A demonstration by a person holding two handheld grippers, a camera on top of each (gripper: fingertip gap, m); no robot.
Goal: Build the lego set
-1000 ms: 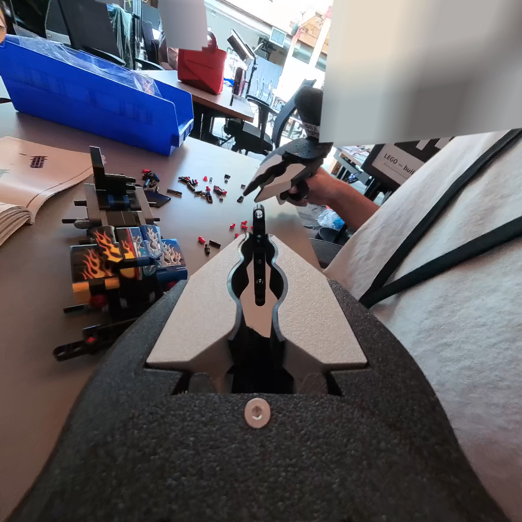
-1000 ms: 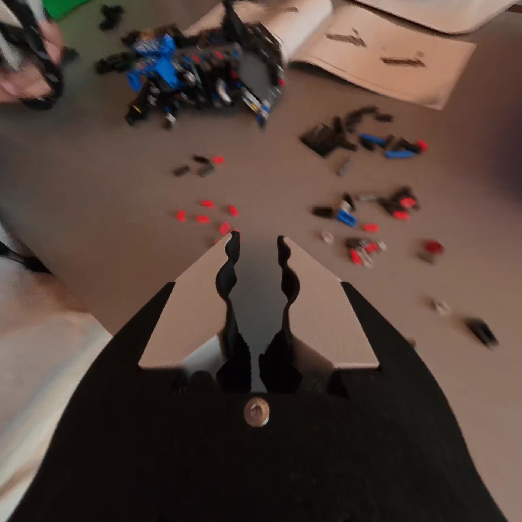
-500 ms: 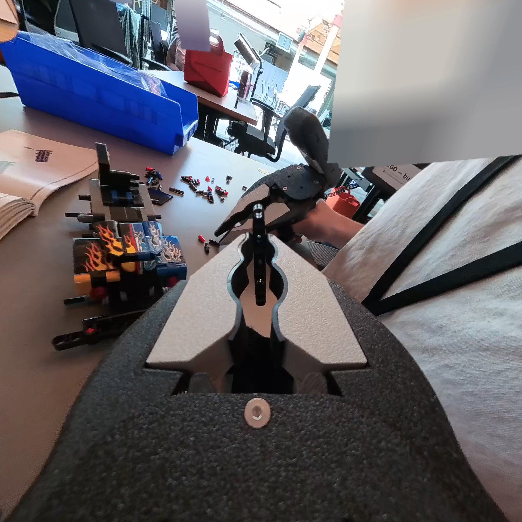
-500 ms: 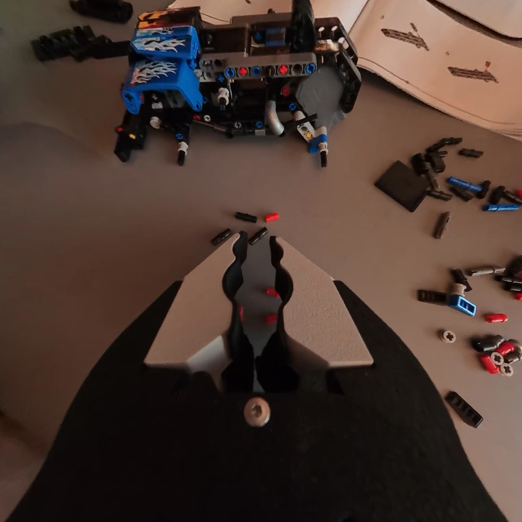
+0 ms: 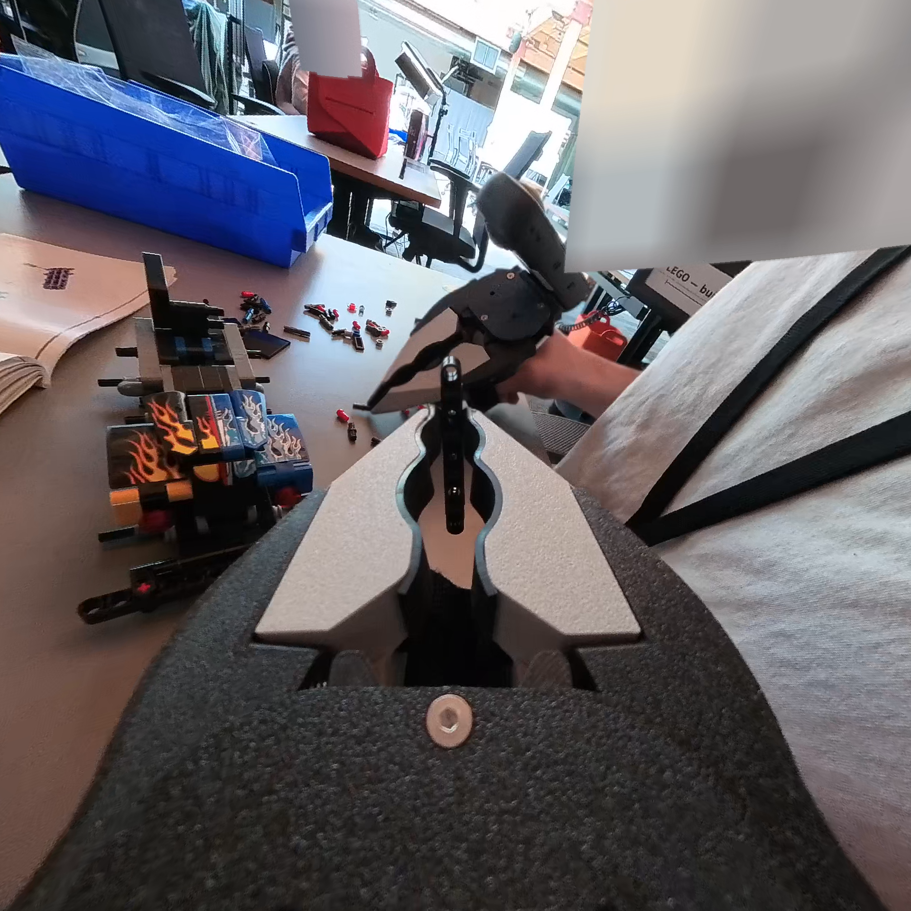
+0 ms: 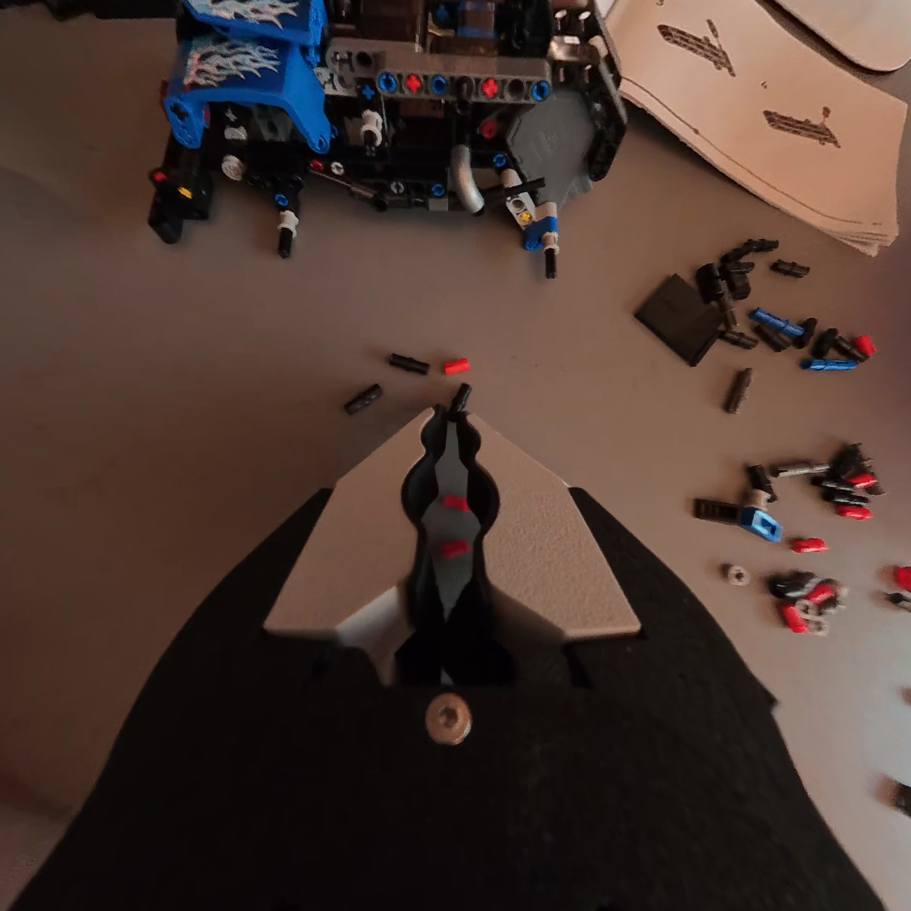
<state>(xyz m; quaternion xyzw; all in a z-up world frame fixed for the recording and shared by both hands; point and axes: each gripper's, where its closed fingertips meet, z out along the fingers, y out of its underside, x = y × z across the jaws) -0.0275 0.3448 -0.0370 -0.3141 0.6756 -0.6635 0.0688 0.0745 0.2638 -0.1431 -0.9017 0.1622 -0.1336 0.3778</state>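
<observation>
My left gripper [image 5: 449, 419] is shut on a thin black lego beam [image 5: 451, 443] that stands upright between its fingers, held above the table's near edge. My right gripper [image 6: 449, 413] is shut on a small black pin [image 6: 461, 397] that sticks out of its tips, low over the table; it also shows in the left wrist view [image 5: 374, 406]. The half-built lego vehicle [image 5: 197, 424], black with flame panels, lies left of the left gripper. In the right wrist view the vehicle [image 6: 394, 123] is beyond the pin.
Loose black, red and blue pins [image 6: 808, 498] lie scattered to the right, with more [image 6: 409, 365] just ahead of the right tips. An open instruction booklet [image 6: 769, 123] lies at far right. A blue bin [image 5: 162, 162] stands at the back. A black beam [image 5: 148, 586] lies near the vehicle. The gap from one gripper's tips to the other's is roughly 15 cm.
My right gripper moved down and forward to the pins, closed and took hold of a black pin. The left gripper kept its beam and hardly moved.
</observation>
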